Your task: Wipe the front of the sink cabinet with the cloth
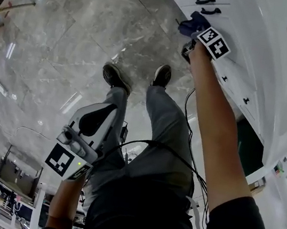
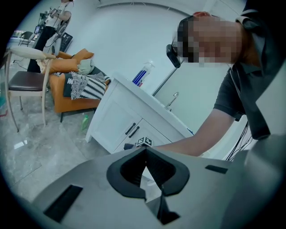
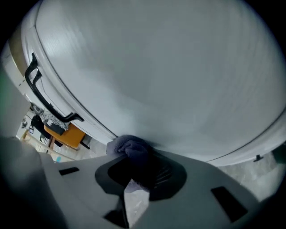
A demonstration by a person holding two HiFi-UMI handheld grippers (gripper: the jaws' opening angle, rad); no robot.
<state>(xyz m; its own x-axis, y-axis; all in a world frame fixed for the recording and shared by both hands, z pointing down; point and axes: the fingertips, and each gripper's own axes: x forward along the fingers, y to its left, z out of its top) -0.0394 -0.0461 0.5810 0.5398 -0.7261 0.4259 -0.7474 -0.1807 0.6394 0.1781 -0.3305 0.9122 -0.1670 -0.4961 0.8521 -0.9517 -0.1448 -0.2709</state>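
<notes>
The white sink cabinet [image 1: 241, 40] fills the top right of the head view, with two black door handles [image 1: 206, 5]. My right gripper [image 1: 195, 34] is at the end of the outstretched arm, shut on a dark blue cloth [image 1: 193, 23] that it presses against the cabinet front. In the right gripper view the cloth [image 3: 131, 148] bunches between the jaws and touches the white door panel [image 3: 156, 76]. My left gripper [image 1: 98, 119] hangs low beside the person's leg, shut and holding nothing. Its view looks across at the cabinet [image 2: 118, 123] from a distance.
A grey marble floor [image 1: 62, 44] lies under the person's shoes [image 1: 116, 76]. A spray bottle [image 2: 143, 75] and a faucet [image 2: 172, 99] stand on the cabinet top. An orange sofa [image 2: 73, 96] and a chair [image 2: 24, 82] stand to the cabinet's left. A cable [image 1: 187, 161] hangs along the right arm.
</notes>
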